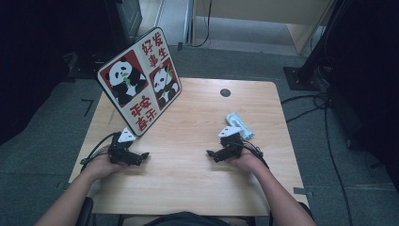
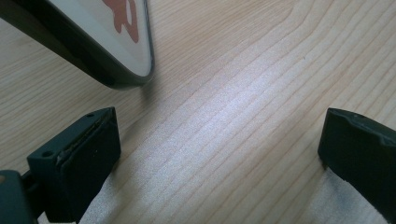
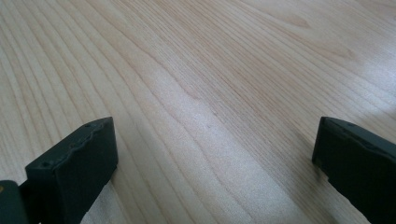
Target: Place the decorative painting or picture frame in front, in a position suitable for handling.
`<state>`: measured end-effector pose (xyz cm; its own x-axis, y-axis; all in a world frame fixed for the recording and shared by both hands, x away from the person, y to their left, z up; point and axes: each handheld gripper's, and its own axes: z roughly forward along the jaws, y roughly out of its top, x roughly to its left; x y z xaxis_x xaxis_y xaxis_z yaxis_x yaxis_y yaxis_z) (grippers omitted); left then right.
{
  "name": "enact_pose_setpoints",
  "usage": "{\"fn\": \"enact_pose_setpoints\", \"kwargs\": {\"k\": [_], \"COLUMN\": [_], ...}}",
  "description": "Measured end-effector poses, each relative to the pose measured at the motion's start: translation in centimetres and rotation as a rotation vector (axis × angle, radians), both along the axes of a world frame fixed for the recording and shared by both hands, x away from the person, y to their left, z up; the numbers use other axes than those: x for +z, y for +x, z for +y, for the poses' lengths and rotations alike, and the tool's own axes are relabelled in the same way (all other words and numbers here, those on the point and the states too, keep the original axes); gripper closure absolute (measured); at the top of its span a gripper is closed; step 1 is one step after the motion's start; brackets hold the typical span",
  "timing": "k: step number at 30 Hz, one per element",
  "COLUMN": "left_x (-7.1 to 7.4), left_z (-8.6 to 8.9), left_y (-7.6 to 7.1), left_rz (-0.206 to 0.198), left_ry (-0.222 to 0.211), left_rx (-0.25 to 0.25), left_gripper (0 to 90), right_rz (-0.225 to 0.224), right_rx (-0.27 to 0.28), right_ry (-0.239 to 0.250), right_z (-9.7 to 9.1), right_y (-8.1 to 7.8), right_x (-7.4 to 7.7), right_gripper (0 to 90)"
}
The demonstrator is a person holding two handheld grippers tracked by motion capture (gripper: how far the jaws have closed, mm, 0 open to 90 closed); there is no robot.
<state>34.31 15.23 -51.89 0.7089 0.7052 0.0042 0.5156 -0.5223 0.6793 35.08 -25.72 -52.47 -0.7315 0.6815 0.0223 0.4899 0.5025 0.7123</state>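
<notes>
A square board printed with two pandas and red characters (image 1: 139,81) stands tilted on the wooden table (image 1: 188,136) at the back left; its dark lower corner (image 2: 116,60) shows in the left gripper view. My left gripper (image 1: 143,156) rests low on the table just in front of that corner, jaws wide apart and empty (image 2: 219,149). My right gripper (image 1: 211,154) lies on the table at the right, pointing left, open with only bare wood between its jaws (image 3: 215,154). A light blue packet (image 1: 239,123) lies just behind the right hand.
A round black cable hole (image 1: 225,92) sits near the table's far edge. Cables (image 1: 324,117) trail over the grey floor at the right, beside a black stand base (image 1: 301,75). The person's forearms (image 1: 277,193) come in from the bottom.
</notes>
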Motion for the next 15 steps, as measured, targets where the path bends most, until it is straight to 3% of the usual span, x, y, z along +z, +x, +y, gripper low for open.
{"fn": "enact_pose_setpoints", "kwargs": {"k": [9, 15], "left_x": [0.01, 0.10], "left_z": [0.30, 0.40], "left_y": [0.13, 0.10], "left_rz": [-0.001, 0.005], "left_ry": [0.004, 0.009], "left_rx": [-0.033, -0.029], "left_gripper": [0.0, 0.0], "right_rz": [0.000, 0.000], "right_rx": [0.004, 0.004], "right_ry": [0.000, 0.000], "right_z": [-0.03, -0.03], "right_y": [0.01, 0.01], "right_x": [0.00, 0.00], "right_gripper": [0.0, 0.0]}}
